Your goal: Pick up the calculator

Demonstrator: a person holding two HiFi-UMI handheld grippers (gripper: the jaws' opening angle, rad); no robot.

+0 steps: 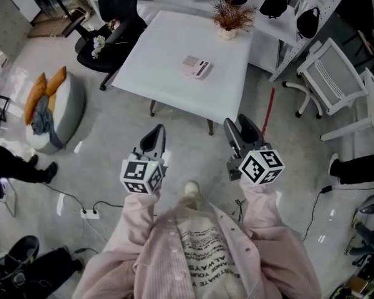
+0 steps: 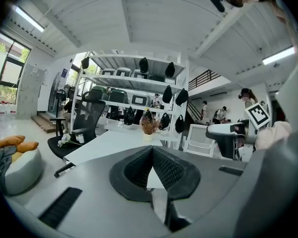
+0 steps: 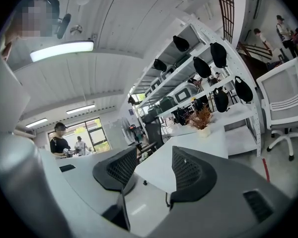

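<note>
The calculator (image 1: 196,66) lies flat on the white table (image 1: 168,42), near the middle and a little toward the right edge, with nothing touching it. A dried plant in a small pot (image 1: 232,16) stands by the table's far right corner, well apart from the calculator.

Both grippers are held over the grey floor (image 1: 112,129), short of the table's near edge and well away from the calculator. The left gripper (image 1: 154,136) has its jaws pressed together – in its own view the two ribbed black pads (image 2: 164,167) meet at the tips with nothing between them, and the table and plant (image 2: 149,125) show beyond. The right gripper (image 1: 242,129) has its jaws apart; its own view shows the near corner of the table through the empty gap between the pads (image 3: 186,170), with the plant (image 3: 201,119) farther back. The marker cubes sit at the rear of each gripper, just ahead of the person's pink sleeves (image 1: 262,210).

A black office chair (image 1: 112,23) stands off the table's left edge, a white chair (image 1: 330,80) off to the right – and a grey beanbag with orange cushions (image 1: 53,108) sits on the floor at the left. Behind the table's far edge is a white rack (image 1: 299,5) hung with black helmets.
</note>
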